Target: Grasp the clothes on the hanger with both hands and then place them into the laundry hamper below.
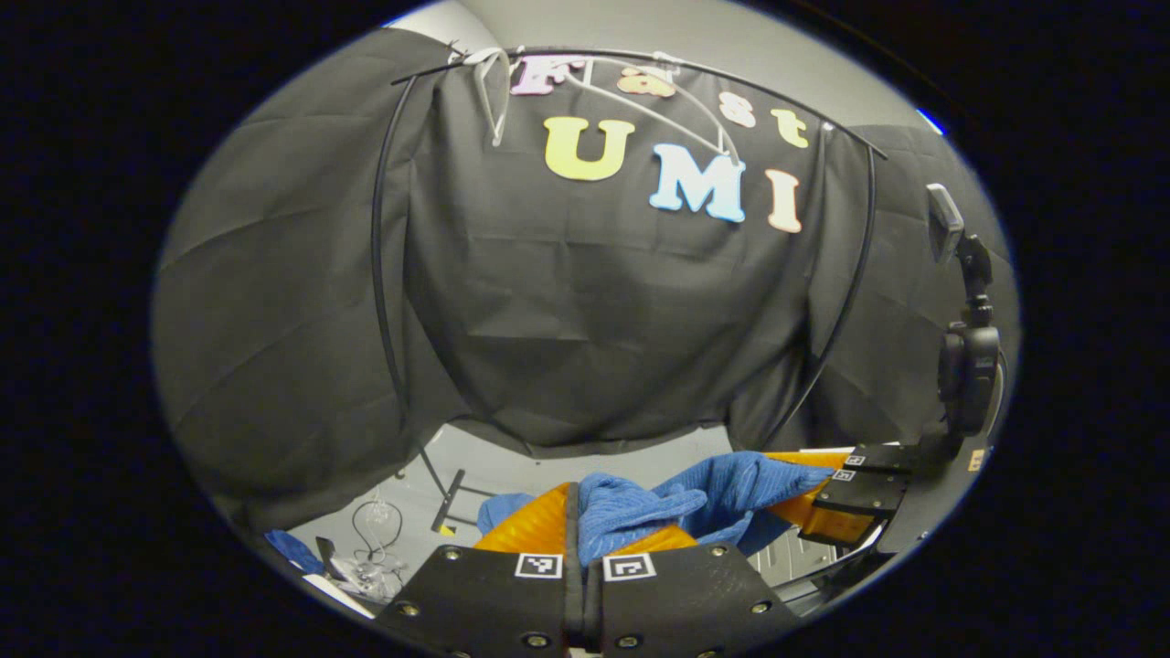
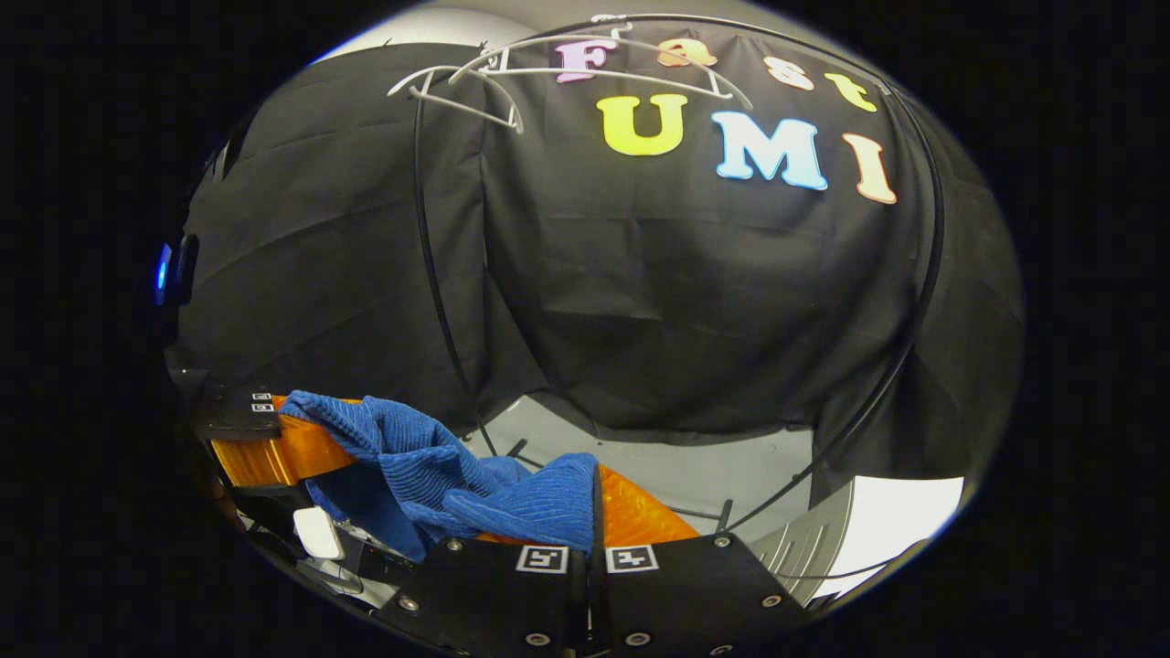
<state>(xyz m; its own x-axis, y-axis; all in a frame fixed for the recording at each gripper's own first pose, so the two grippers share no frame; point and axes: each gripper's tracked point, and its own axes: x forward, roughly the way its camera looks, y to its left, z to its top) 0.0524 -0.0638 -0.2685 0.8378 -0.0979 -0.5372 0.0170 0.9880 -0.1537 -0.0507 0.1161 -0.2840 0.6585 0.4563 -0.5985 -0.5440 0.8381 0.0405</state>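
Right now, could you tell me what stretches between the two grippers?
In the left gripper view, the blue cloth spans from the left gripper to the right gripper; nothing else lies between.

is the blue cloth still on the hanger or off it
Off. The blue cloth is bunched low between the left gripper and right gripper, both jaws closed on it; the white hangers hang bare above.

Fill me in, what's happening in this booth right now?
A person holds a blue cloth between two handheld grippers. The left gripper and the right gripper are each shut on one end of it, so it hangs stretched between them. White hangers hang bare on the black rack above. The cloth is off its hanger, low in front of the rack; the hamper drop is not yet done.
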